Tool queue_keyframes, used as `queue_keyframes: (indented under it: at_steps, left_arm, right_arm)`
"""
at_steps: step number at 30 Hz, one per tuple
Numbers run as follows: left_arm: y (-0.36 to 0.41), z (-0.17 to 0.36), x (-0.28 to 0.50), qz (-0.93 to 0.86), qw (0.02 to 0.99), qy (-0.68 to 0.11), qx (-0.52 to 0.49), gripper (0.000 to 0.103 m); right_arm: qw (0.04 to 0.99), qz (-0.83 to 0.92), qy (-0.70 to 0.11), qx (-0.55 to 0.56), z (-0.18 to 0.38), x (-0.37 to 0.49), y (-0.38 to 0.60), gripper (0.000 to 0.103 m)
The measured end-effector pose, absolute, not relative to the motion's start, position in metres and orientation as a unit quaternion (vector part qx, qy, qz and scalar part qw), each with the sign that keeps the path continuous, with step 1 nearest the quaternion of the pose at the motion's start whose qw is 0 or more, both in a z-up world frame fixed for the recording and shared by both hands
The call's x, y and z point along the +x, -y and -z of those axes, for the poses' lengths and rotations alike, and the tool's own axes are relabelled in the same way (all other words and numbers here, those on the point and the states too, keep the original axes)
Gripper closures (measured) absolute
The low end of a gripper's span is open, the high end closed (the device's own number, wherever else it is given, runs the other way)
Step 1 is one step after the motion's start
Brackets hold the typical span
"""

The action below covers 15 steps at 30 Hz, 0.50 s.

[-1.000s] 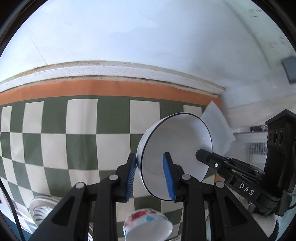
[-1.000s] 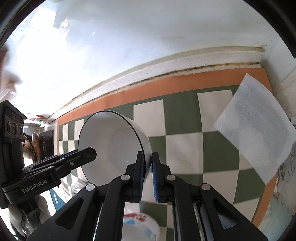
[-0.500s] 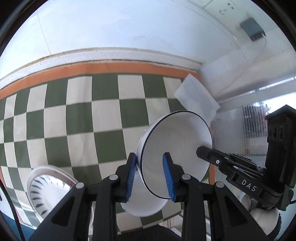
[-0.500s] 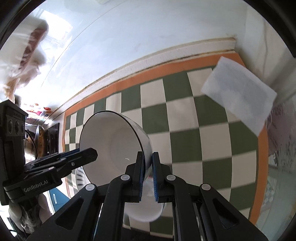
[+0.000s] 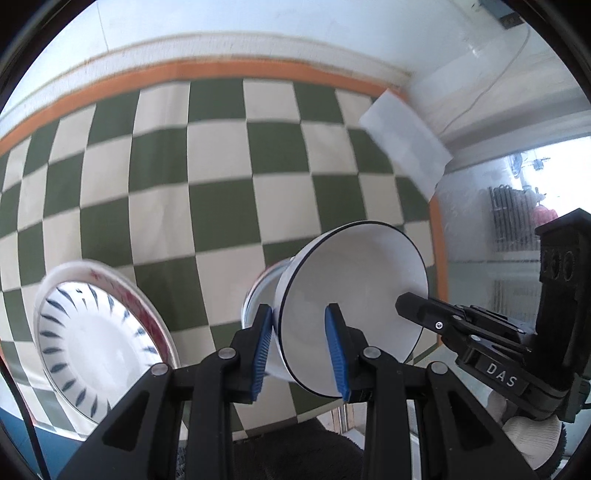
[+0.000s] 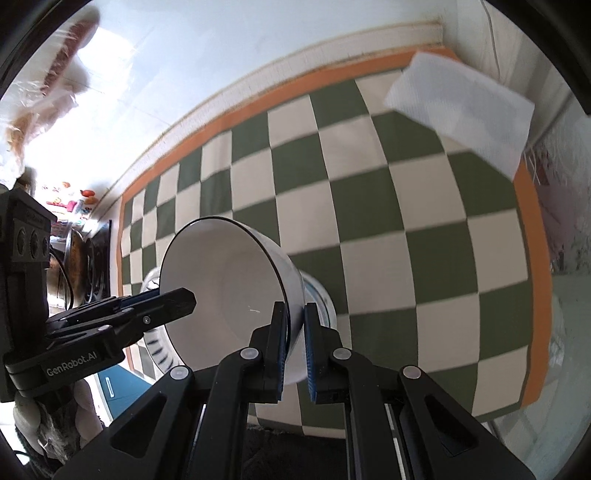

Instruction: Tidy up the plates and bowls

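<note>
A white bowl with a thin black rim (image 5: 354, 295) is held tilted on its side above the checkered mat (image 5: 221, 177). My right gripper (image 6: 294, 347) is shut on the bowl's rim (image 6: 229, 284). My left gripper (image 5: 300, 350) straddles the opposite rim with its jaws apart, not pinching. A second bowl with a red and blue pattern (image 5: 264, 284) sits on the mat right behind the white bowl, mostly hidden; it also shows in the right wrist view (image 6: 319, 295). A plate with blue dashes and a red rim (image 5: 96, 339) lies at the left.
A white paper towel (image 5: 406, 144) lies at the mat's far right corner; it also shows in the right wrist view (image 6: 465, 107). A white wall (image 5: 258, 29) runs behind the mat. The mat's near edge (image 6: 369, 424) drops off below the grippers.
Both grippers have carried the white bowl down toward the patterned bowl and tipped to look more downward. The patterned plate has come further into the left wrist view.
</note>
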<state>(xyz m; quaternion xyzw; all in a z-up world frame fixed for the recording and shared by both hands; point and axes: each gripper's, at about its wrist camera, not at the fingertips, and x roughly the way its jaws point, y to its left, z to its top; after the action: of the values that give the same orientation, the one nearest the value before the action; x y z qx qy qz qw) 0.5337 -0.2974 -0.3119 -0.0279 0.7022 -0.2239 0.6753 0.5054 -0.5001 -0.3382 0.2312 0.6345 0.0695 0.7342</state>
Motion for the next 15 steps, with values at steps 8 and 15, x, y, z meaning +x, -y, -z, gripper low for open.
queue_keyframes:
  at_steps: [8,15]
  left_arm:
    - [0.302,0.347,0.517,0.206,0.658,-0.724,0.003,0.076]
    - [0.301,0.352,0.515,0.193,0.665,-0.721,0.018,0.076]
  right_arm:
    - [0.718,-0.070,-0.656,0.222,0.367,0.493,0.491,0.091]
    - [0.715,-0.072,-0.665,0.204,0.373,0.496,0.484,0.092]
